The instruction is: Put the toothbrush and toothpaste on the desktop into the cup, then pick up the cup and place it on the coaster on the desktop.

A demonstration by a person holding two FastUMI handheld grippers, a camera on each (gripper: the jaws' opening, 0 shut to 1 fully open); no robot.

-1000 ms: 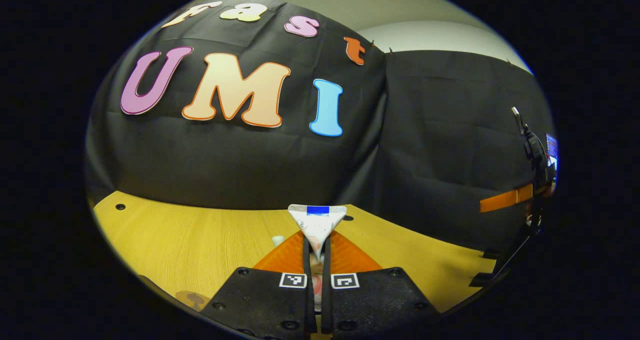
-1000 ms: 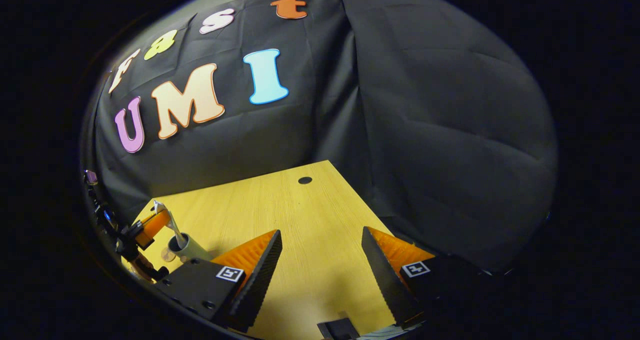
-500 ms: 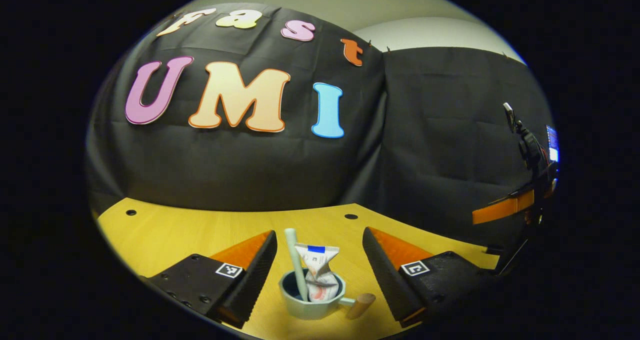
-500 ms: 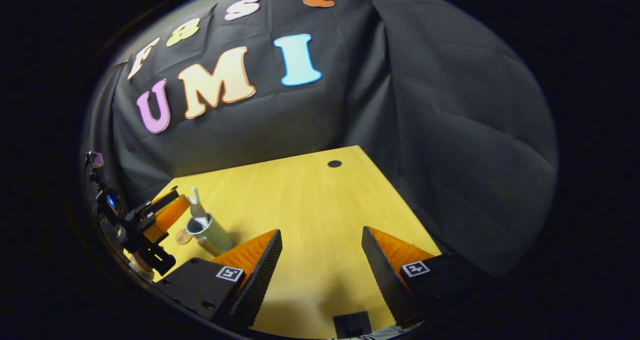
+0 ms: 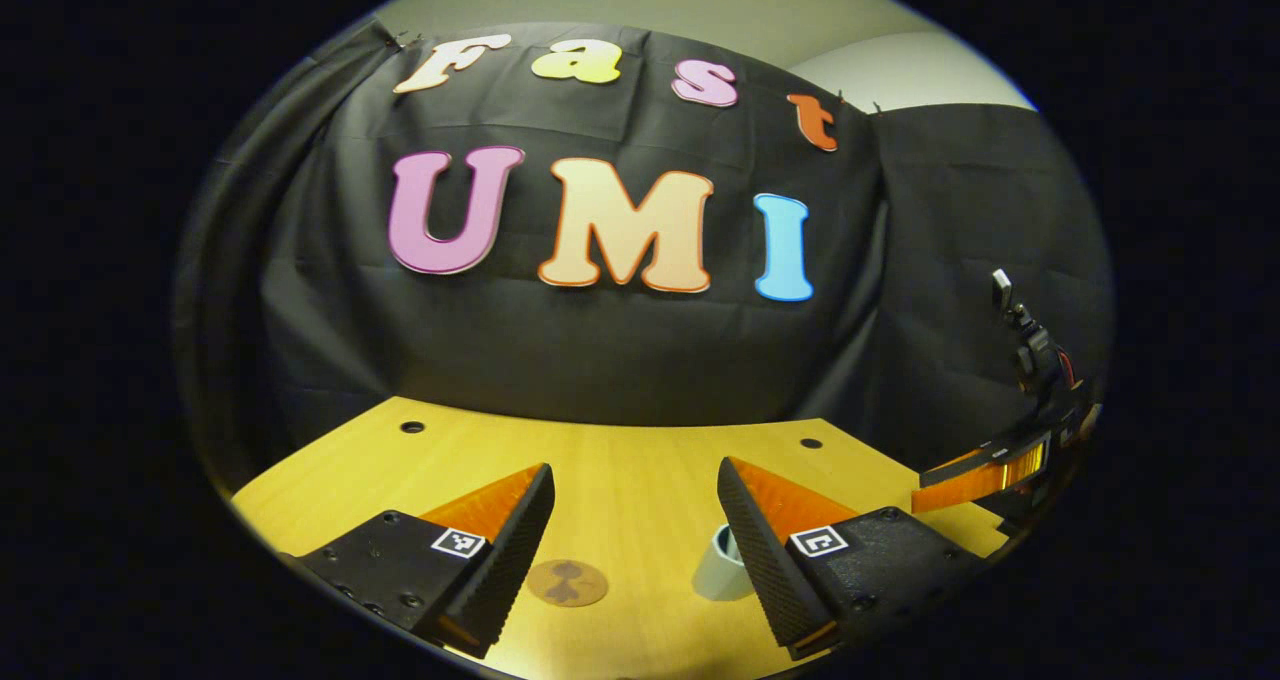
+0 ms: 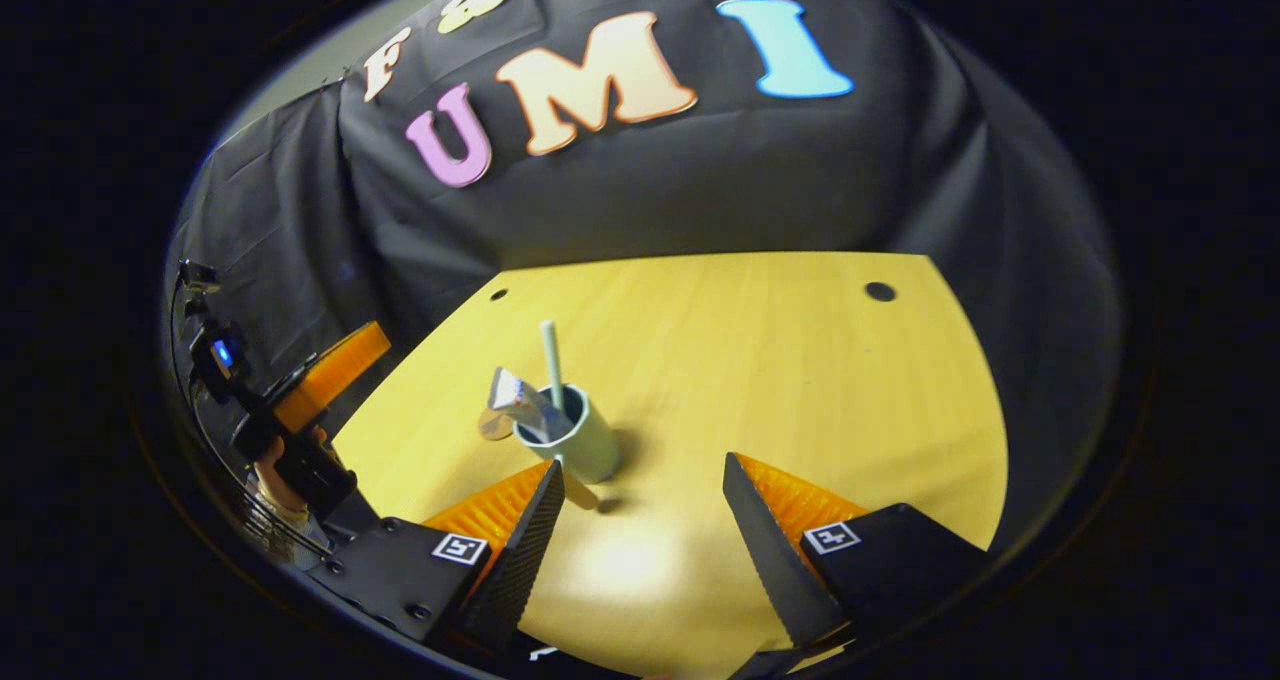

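A pale green cup stands upright on the wooden desktop. A light toothbrush and a crumpled white toothpaste tube stick out of it. A round brown coaster lies just behind the cup on its left. My right gripper is open, with the cup just ahead of its left finger. In the left gripper view the coaster lies between the fingers of my open, empty left gripper, and the cup peeks out beside its right finger. The left gripper hangs at the table's left edge.
The desktop has small dark holes near its far corners. The black cloth wall closes the back and sides. A hand holds the left gripper. The right gripper shows at the far right in the left gripper view.
My left gripper opened, let the toothpaste go into the cup, then drew back and swung left. My right gripper turned and came closer to the cup.
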